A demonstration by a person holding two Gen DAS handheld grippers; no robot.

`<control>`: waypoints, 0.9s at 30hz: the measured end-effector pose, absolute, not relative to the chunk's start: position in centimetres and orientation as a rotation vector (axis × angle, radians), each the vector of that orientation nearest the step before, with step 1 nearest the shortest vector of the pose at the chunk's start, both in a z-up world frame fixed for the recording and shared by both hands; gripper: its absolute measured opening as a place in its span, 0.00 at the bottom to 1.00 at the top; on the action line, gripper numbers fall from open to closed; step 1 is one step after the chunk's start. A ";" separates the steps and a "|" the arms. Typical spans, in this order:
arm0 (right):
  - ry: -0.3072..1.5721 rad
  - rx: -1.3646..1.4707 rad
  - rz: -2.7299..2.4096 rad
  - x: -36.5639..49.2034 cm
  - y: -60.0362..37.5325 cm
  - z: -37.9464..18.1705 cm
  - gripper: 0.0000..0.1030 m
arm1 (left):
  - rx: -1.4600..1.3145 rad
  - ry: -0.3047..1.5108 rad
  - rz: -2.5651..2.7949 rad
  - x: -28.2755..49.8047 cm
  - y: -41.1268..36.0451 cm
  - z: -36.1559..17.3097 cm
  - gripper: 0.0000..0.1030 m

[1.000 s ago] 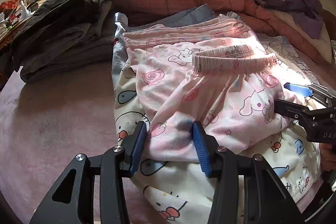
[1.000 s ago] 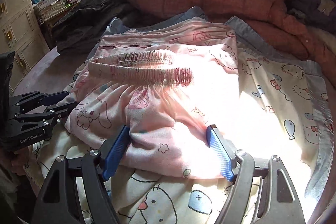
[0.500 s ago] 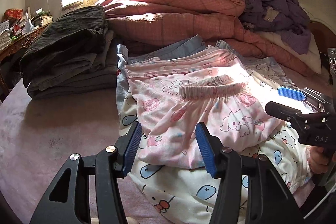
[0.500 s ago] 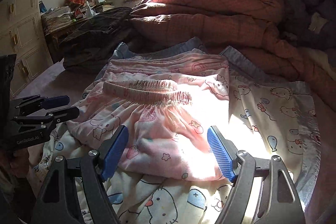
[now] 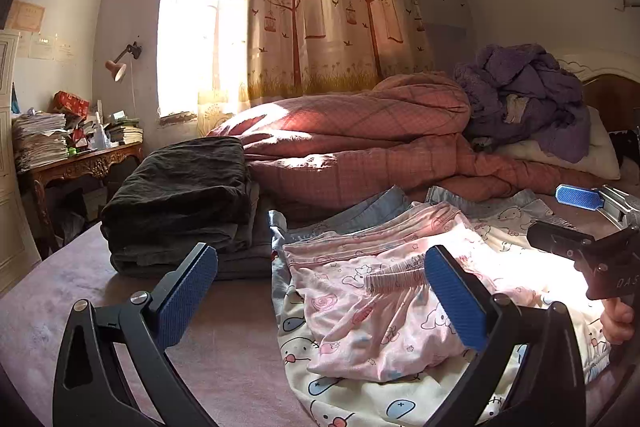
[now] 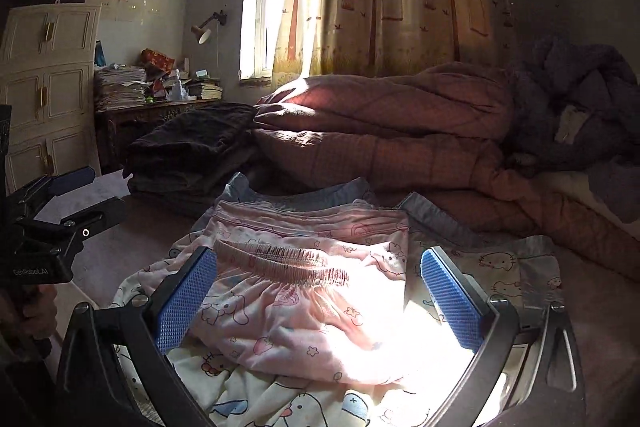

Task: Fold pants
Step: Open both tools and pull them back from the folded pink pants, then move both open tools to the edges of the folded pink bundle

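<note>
Pants (image 5: 372,323) folded into a squat pink bundle on the cartoon-print sheet (image 5: 344,399), waistband (image 6: 280,259) gathered on top, dark folded stack (image 5: 180,203) just beside on the left. Left gripper (image 5: 320,301) opening wide, nothing between the pads, clear above the cloth. Right gripper (image 6: 320,301) likewise opening wide and empty, pants below and beyond it. Thin, light, limp knit by the look: no stiffness, prone to sag and unfold if lifted by one corner. Best taken at the near folded edge, both sides at once, pinching all layers. Sun glare washes out the right edge, so layer count there unclear.
</note>
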State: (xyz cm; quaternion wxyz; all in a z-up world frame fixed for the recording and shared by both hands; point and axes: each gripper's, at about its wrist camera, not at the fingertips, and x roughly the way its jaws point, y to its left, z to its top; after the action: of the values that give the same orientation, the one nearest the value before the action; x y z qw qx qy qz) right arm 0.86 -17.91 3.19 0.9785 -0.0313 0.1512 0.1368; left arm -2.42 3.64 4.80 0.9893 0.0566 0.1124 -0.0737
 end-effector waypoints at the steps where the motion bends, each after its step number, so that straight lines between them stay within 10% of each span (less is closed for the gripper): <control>1: 0.298 -0.061 0.274 0.6 -18.0 3.4 0.99 | 0.115 0.211 -0.147 -2.6 3.6 4.8 1.00; 27: 0.283 0.079 0.331 -0.8 -20.3 4.6 0.99 | 0.132 0.133 -0.182 -5.0 1.9 4.2 1.00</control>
State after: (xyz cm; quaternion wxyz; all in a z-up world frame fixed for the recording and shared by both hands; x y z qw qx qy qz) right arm -0.84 -20.31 4.58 0.9756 0.0393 0.1404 0.1641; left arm -4.98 1.94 4.23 0.9915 0.0658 0.0662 -0.0907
